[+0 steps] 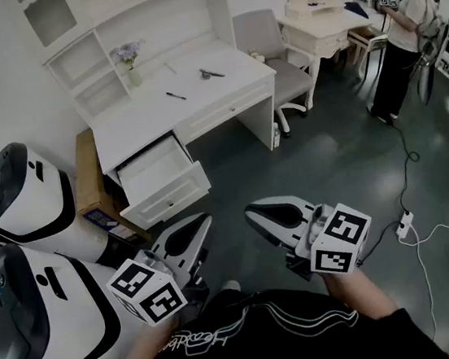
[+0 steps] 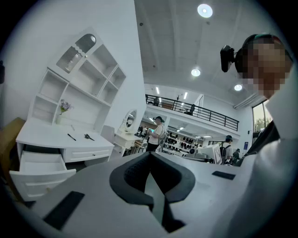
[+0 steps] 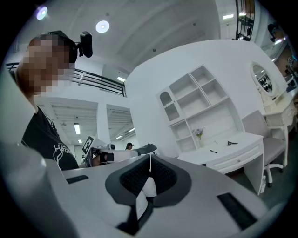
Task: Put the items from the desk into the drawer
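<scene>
- Left gripper view: left gripper [image 2: 150, 154] jaws are closed tip to tip, dark pads together, nothing between them.
- Right gripper view: right gripper [image 3: 150, 158] jaws are also together, meeting along a thin seam. Empty.
- Head view: both grippers are held side by side just in front of the person's dark shirt [image 1: 268, 325]. Tips point toward the desk [image 1: 191, 109]; the marker cubes sit nearest the body.
- The white desk stands well apart from both grippers, across dark floor.
- The drawer [image 1: 156, 171] on the desk's left side is pulled out, its white inside showing.
- Task items all lie on the desktop, none in the drawer:
  - black pen [image 1: 176, 96] near the middle
  - small dark item [image 1: 211, 74] toward the picture's right of the pen, too small to identify
  - thin stick [image 1: 170, 68], maybe a pencil, further back.
- A vase of pale flowers [image 1: 130, 64] stands at the back left of the desktop, under the white shelves [image 1: 86, 61].
- A grey chair [image 1: 268, 41] stands just beside the desk's right end. A vanity table with oval mirror [image 1: 314, 15] is beyond it.
- Two rounded white-and-black machine bodies [image 1: 31, 208] are at picture left, close beside the left gripper.
- A white power strip [image 1: 403, 226] with cable lies on the floor at the right.
- Another person [image 1: 398, 37] stands far right, near racks.
</scene>
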